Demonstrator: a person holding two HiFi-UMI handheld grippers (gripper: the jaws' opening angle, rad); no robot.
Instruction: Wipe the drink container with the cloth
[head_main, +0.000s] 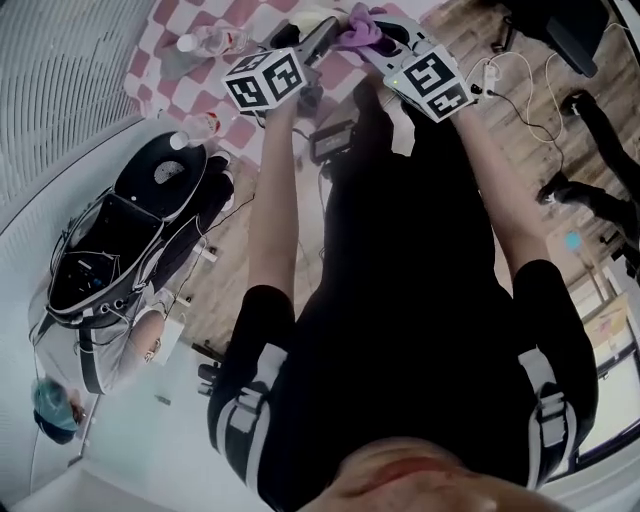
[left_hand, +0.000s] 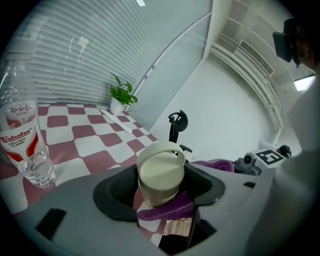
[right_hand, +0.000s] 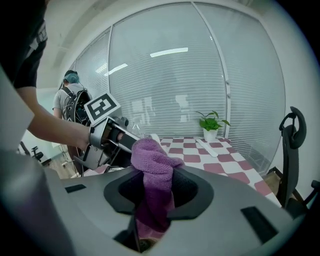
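Drink container (left_hand: 160, 176) was clamped in the left gripper (left_hand: 162, 202), cloth (right_hand: 154, 167) pinched in the right gripper (right_hand: 152, 202). Checkered table (left_hand: 90, 145) was seen open ahead, bottle (left_hand: 22, 137) at left.

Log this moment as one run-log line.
left tongs: shut on cream lidded drink container | right tongs: shut on purple cloth | contact: cloth lies across container's lower side | place: over red-checked table
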